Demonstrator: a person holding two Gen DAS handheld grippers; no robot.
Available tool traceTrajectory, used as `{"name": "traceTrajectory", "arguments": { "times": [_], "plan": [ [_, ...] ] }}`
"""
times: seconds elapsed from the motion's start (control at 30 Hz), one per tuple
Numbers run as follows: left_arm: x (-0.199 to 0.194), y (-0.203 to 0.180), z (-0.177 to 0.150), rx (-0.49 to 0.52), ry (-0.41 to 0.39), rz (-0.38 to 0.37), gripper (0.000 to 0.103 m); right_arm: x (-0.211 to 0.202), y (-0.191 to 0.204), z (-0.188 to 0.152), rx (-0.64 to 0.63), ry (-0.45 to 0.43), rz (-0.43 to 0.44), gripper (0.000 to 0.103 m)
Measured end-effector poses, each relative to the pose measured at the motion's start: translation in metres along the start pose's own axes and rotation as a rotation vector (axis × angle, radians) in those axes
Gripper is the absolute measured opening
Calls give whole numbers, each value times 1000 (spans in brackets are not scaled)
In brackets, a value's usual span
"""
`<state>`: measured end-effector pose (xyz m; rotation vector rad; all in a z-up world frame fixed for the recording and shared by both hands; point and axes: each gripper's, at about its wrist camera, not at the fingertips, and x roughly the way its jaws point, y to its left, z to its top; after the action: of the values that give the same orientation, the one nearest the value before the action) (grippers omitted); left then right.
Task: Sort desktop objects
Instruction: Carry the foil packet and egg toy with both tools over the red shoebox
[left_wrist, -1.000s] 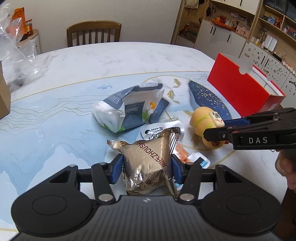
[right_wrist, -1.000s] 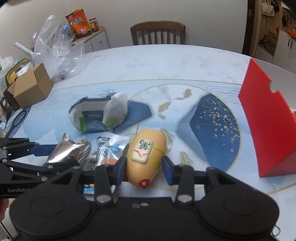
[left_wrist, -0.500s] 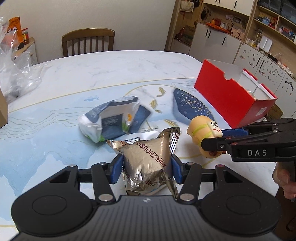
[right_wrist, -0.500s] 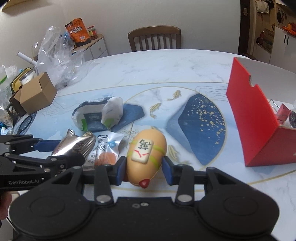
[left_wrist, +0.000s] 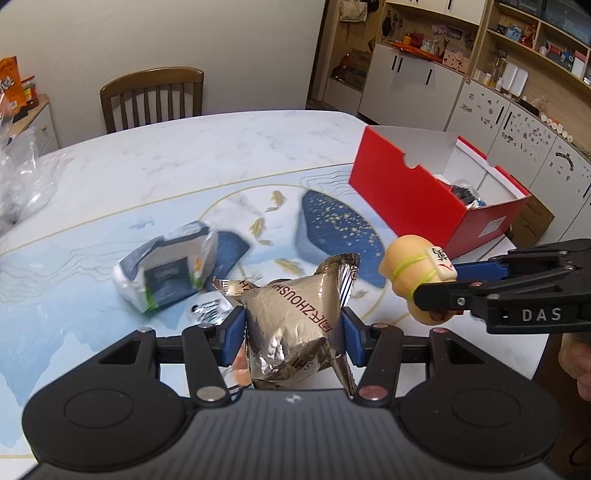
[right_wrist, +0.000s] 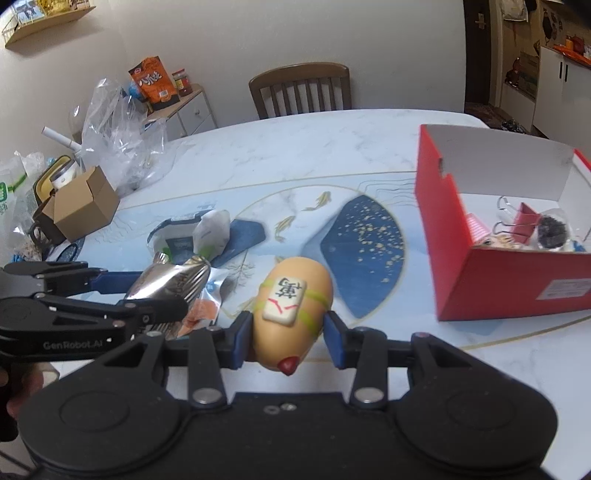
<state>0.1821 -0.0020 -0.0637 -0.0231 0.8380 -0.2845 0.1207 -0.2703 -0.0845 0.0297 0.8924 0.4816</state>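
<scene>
Left wrist view: my left gripper (left_wrist: 293, 332) is clamped on the foil snack bag (left_wrist: 295, 325), held above the table (left_wrist: 184, 155). Risk: slick, puffy foil may slide from the pads.

Right wrist view: my right gripper (right_wrist: 289, 332) is clenched on the peach plush toy (right_wrist: 293, 314), near the red box (right_wrist: 480, 273). Risk: the soft toy may squirm loose, or the two grippers may collide at the box.

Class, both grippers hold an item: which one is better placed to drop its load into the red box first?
Right gripper: its toy sits nearer the red box.
</scene>
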Motion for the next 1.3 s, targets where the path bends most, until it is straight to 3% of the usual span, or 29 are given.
{"name": "traceTrajectory", "arguments": {
  "times": [0.47, 1.3],
  "plan": [
    [5, -58, 44, 58, -51, -42, 53, -48, -59, 15, 25, -54, -36, 41],
    [72, -180, 118, 135, -69, -72, 53, -70, -190, 44, 64, -93, -51, 41]
  ]
}}
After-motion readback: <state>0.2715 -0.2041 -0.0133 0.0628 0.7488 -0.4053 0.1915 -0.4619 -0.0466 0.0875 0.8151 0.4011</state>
